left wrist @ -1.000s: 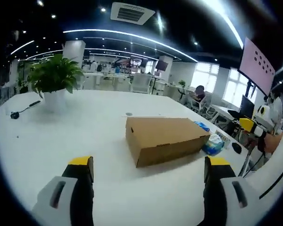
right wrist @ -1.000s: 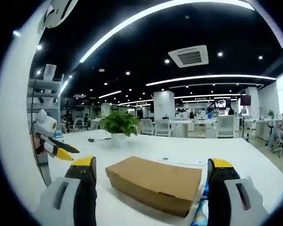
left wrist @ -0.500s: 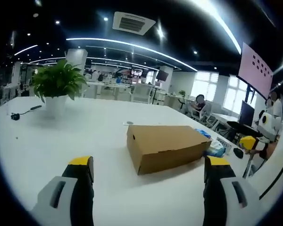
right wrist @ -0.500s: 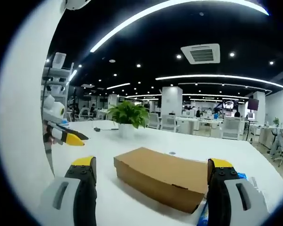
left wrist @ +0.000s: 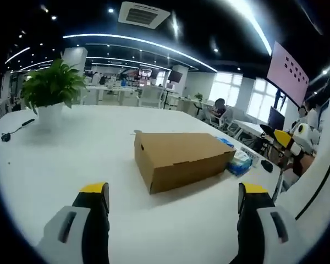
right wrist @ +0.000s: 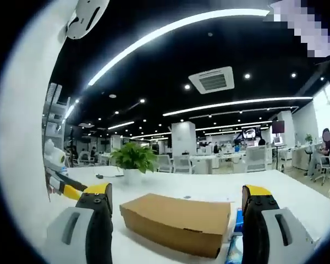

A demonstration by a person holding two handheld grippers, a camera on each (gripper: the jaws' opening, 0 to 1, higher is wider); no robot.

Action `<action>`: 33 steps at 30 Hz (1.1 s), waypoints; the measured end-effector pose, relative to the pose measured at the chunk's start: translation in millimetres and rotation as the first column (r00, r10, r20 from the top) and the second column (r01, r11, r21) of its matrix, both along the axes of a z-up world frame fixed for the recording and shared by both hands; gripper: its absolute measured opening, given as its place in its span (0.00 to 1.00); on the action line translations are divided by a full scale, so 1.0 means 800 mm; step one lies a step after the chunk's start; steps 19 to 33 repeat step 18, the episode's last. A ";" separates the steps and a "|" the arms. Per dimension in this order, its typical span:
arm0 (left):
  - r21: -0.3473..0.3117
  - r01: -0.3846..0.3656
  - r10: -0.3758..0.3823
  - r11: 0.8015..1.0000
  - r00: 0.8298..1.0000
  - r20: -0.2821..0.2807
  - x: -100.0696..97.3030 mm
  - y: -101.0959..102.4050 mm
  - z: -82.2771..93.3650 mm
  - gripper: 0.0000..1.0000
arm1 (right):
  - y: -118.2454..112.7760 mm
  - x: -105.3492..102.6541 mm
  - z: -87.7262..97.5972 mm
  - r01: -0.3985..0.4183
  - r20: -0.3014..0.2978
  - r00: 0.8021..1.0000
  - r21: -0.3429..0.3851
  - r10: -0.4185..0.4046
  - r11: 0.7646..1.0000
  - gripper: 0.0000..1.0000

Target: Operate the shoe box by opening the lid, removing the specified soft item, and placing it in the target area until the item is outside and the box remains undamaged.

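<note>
The left hand-held gripper (left wrist: 173,212) is spread wide, its yellow-tipped jaws holding nothing above the white desk (left wrist: 71,154). Ahead of it, well apart, the brown box (left wrist: 181,158) lies flat on the desk with its lid closed. A blue pack (left wrist: 239,163) sits just beside the box's far right end. A potted plant (left wrist: 48,93) stands at the far left of the desk, with a black cable (left wrist: 14,130) near it.

The right hand-held gripper (right wrist: 176,214) is likewise spread and holds nothing. The box (right wrist: 176,223) lies between its jaws in the right gripper view, the blue pack (right wrist: 237,231) by the right jaw. The plant (right wrist: 133,160) stands beyond, and the left hand-held gripper (right wrist: 63,184) shows at the left edge.
</note>
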State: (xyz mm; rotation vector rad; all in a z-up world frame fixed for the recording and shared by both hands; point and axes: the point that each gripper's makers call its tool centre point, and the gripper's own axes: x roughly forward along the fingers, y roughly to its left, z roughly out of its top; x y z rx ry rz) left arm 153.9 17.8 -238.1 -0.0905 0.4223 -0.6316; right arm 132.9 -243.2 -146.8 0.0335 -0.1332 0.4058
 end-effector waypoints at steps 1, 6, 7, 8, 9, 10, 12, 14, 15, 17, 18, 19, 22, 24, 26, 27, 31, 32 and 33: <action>-0.013 -0.009 0.009 1.000 1.000 -0.008 0.000 0.000 0.001 0.99 | 0.000 0.000 0.001 -0.003 0.004 1.000 -0.004 0.003 1.000 1.00; -0.064 -0.046 0.046 0.997 0.999 0.001 0.005 0.001 0.007 0.99 | -0.001 -0.001 -0.003 -0.002 -0.003 1.000 -0.026 0.002 1.000 1.00; -0.064 -0.043 0.043 0.997 0.999 0.004 0.004 0.000 0.008 0.99 | -0.001 -0.002 -0.004 0.000 -0.010 1.000 -0.021 0.000 1.000 1.00; -0.072 -0.039 0.039 0.997 0.999 0.002 0.004 -0.001 0.009 0.99 | -0.002 -0.002 -0.005 0.005 -0.014 1.000 -0.020 -0.005 1.000 1.00; -0.074 -0.038 0.038 0.997 0.999 0.002 0.005 -0.002 0.010 0.99 | -0.003 -0.003 -0.006 0.008 -0.016 1.000 -0.023 -0.008 1.000 1.00; -0.069 -0.036 0.036 0.997 0.999 0.002 0.006 -0.001 0.009 0.99 | -0.003 -0.004 -0.005 0.010 -0.018 1.000 -0.030 -0.011 1.000 1.00; -0.048 -0.025 0.026 0.999 1.000 0.003 0.007 0.001 0.007 0.99 | -0.005 -0.006 -0.001 0.013 -0.003 1.000 -0.044 -0.013 0.999 0.99; -0.043 -0.021 0.021 0.999 1.000 0.007 0.007 0.003 0.007 0.99 | -0.006 -0.006 0.000 0.005 0.001 1.000 -0.038 -0.005 0.999 0.99; -0.048 -0.019 0.020 0.999 1.000 0.020 0.008 0.007 0.010 0.99 | -0.007 -0.006 -0.002 0.005 -0.006 1.000 -0.044 -0.006 0.999 0.99; -0.053 -0.022 0.024 0.998 0.999 0.039 0.009 0.010 0.014 0.99 | -0.011 -0.004 -0.006 0.008 -0.016 1.000 -0.048 -0.009 0.999 1.00; -0.039 -0.025 0.027 0.999 0.998 0.053 0.010 0.012 0.015 0.99 | -0.011 -0.004 -0.006 0.009 -0.017 1.000 -0.043 -0.009 0.999 1.00; -0.039 -0.025 0.027 0.999 0.998 0.053 0.010 0.012 0.015 0.99 | -0.011 -0.004 -0.006 0.009 -0.017 1.000 -0.043 -0.009 0.999 1.00; -0.039 -0.025 0.027 0.999 0.998 0.053 0.010 0.012 0.015 0.99 | -0.011 -0.004 -0.006 0.009 -0.017 1.000 -0.043 -0.009 0.999 1.00; -0.039 -0.025 0.027 0.999 0.998 0.053 0.010 0.012 0.015 0.99 | -0.011 -0.004 -0.006 0.009 -0.017 1.000 -0.043 -0.009 0.999 1.00; -0.039 -0.025 0.027 0.999 0.998 0.053 0.010 0.012 0.015 0.99 | -0.011 -0.004 -0.006 0.009 -0.017 1.000 -0.043 -0.009 0.999 1.00; -0.039 -0.025 0.027 0.999 0.998 0.053 0.010 0.012 0.015 0.99 | -0.011 -0.004 -0.006 0.009 -0.017 1.000 -0.043 -0.009 0.999 1.00; -0.039 -0.025 0.027 0.999 0.998 0.053 0.010 0.012 0.015 0.99 | -0.011 -0.004 -0.006 0.009 -0.017 1.000 -0.043 -0.009 0.999 1.00; -0.039 -0.025 0.027 0.999 0.998 0.053 0.010 0.012 0.015 0.99 | -0.011 -0.004 -0.006 0.009 -0.017 1.000 -0.043 -0.009 0.999 1.00; -0.039 -0.025 0.027 0.999 0.998 0.053 0.010 0.012 0.015 0.99 | -0.011 -0.004 -0.006 0.009 -0.017 1.000 -0.043 -0.009 0.999 1.00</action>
